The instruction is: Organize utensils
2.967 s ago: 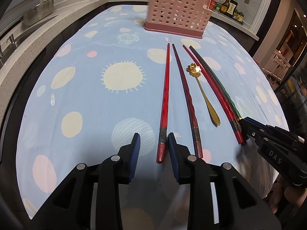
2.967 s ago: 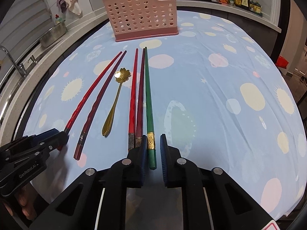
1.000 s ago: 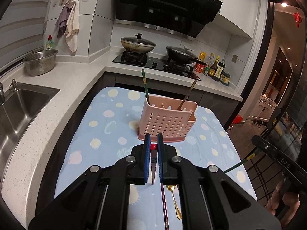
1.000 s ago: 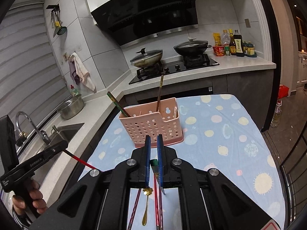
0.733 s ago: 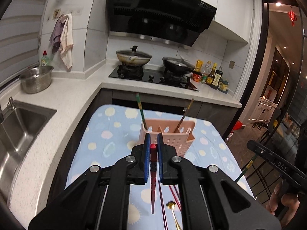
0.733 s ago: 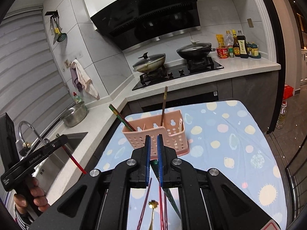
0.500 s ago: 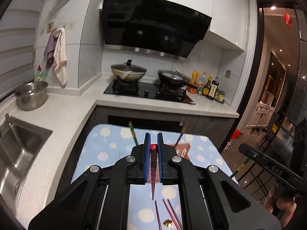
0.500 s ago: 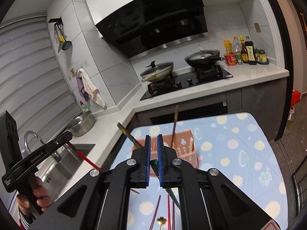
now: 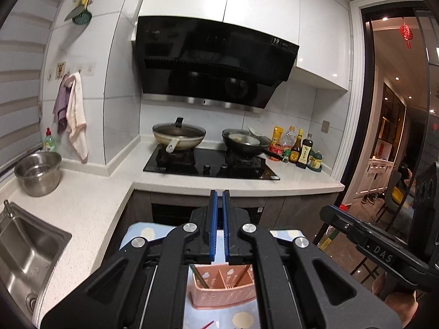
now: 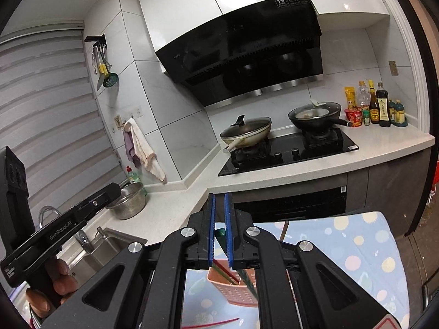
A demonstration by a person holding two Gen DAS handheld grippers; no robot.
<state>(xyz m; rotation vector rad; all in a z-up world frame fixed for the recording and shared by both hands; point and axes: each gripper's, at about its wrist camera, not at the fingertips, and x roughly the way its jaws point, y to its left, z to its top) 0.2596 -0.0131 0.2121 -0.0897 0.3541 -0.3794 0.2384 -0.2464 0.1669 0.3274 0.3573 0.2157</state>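
Note:
The pink perforated utensil holder (image 9: 223, 293) stands on the spotted blue tablecloth, seen below my raised left gripper (image 9: 218, 200). The left jaws stand nearly closed with a narrow gap; no red chopstick shows between them, and chopsticks stand in the holder. My right gripper (image 10: 220, 203) is shut on the green chopstick (image 10: 221, 233), which slants down into the pink holder (image 10: 233, 290). The right gripper also shows at the right edge of the left wrist view (image 9: 329, 213), and the left gripper at the left of the right wrist view (image 10: 115, 187). A red chopstick (image 10: 219, 324) lies on the cloth.
Behind the table runs a white counter with a black hob (image 9: 211, 164), two pans, sauce bottles (image 9: 299, 148), a steel bowl (image 9: 38, 172) and a sink (image 9: 24, 249). A range hood hangs above. A doorway (image 9: 395, 137) opens at right.
Both grippers have risen and tilted up, so the holder now sits low in each view. The red chopstick tip seen between the left fingers half a second ago no longer shows.

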